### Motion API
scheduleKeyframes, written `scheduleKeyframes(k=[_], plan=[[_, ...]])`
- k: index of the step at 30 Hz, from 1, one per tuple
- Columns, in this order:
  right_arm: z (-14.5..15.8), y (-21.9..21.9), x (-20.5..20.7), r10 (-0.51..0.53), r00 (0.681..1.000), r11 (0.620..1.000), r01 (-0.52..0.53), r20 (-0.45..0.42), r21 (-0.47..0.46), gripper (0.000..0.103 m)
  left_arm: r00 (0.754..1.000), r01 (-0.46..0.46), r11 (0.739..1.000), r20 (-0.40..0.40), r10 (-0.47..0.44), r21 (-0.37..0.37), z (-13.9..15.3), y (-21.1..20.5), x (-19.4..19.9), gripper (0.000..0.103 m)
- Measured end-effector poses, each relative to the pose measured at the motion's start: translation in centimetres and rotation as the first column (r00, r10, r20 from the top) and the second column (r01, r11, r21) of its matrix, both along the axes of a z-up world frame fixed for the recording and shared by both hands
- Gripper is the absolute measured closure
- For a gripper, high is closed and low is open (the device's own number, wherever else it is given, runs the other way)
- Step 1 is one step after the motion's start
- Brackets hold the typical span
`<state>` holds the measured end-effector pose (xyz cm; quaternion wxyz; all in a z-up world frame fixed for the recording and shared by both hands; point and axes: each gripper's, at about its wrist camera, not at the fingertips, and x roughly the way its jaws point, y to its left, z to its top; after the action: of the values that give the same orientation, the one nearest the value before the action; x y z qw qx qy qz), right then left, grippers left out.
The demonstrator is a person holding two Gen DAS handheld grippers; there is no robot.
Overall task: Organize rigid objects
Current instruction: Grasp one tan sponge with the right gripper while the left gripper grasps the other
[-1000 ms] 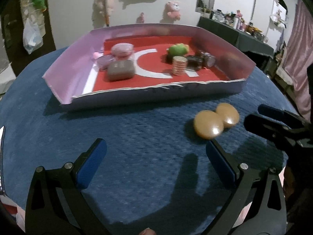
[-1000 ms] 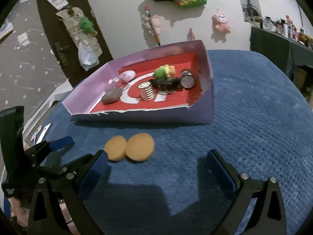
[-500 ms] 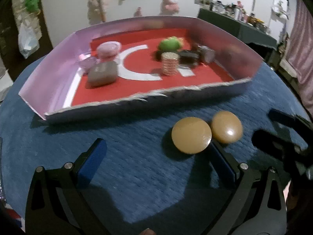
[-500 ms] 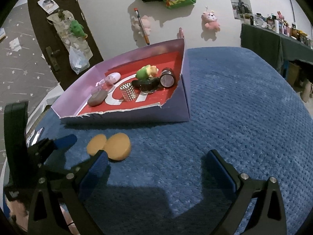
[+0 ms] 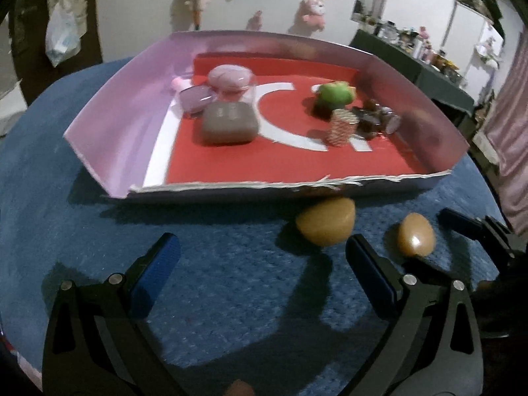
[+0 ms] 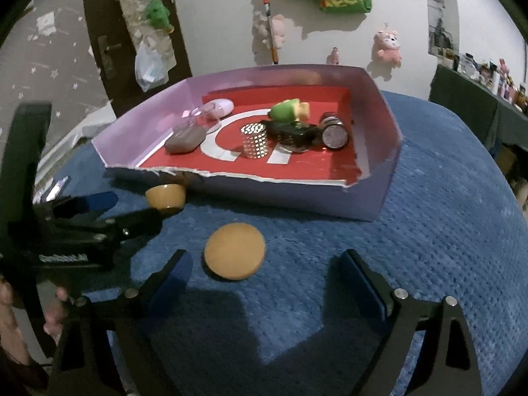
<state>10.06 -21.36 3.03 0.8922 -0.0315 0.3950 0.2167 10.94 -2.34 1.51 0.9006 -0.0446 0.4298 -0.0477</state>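
Observation:
Two tan round discs lie on the blue cloth in front of a shallow box (image 5: 125, 105) with a red floor. One disc (image 5: 326, 225) leans tilted against the box's torn front edge, just ahead of my open, empty left gripper (image 5: 259, 264); it also shows in the right wrist view (image 6: 165, 195). The other disc (image 6: 235, 251) lies flat just ahead of my open, empty right gripper (image 6: 265, 279); in the left wrist view this disc (image 5: 415, 235) sits right of my right finger (image 5: 369, 274). The left gripper (image 6: 95, 211) shows at left in the right wrist view.
The box (image 6: 379, 165) holds a grey case (image 5: 229, 123), a pink lidded pot (image 5: 229, 76), a green toy (image 5: 335, 94), a studded cylinder (image 6: 254, 140) and dark small items (image 6: 333, 133). A dark table with clutter (image 5: 429, 62) stands far right. A door (image 6: 109, 49) is at left.
Both grippers moved closer to the discs and box. The two discs, touching before, now lie apart: one has been pushed against the box front and tilted.

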Motion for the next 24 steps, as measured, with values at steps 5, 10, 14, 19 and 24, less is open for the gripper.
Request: scheduleKeyframes(k=[5, 10, 14, 19, 24], plan=[[-0.2, 0.4, -0.3, 0.004, 1.0, 0.999, -0.003, 0.005, -0.032, 0.014, 0.998, 0.062, 0.998, 0.005, -0.061, -0.017, 0.3, -1.4, 0.6, 0.002], [-0.1, 0.4, 0.0, -0.011, 1.0, 0.999, 0.012, 0.009, -0.039, 0.026, 0.996, 0.089, 0.996, 0.001, -0.089, 0.012, 0.2, -2.7, 1.5, 0.029], [0.0, 0.9, -0.1, 0.002, 1.0, 0.999, -0.002, 0.013, -0.049, 0.035, 0.995, 0.099, 0.994, 0.012, -0.1, 0.042, 0.1, -3.2, 1.2, 0.032], [0.0, 1.5, -0.3, 0.02, 0.999, 0.998, -0.018, 0.029, -0.062, 0.048, 0.993, 0.116, 0.993, 0.027, -0.117, 0.023, 0.1, -2.9, 0.8, 0.041], [0.1, 2.0, -0.7, 0.036, 0.999, 0.997, -0.034, 0.031, -0.064, 0.063, 0.988, 0.147, 0.989, 0.037, -0.147, -0.003, 0.2, -3.0, 0.1, 0.058]])
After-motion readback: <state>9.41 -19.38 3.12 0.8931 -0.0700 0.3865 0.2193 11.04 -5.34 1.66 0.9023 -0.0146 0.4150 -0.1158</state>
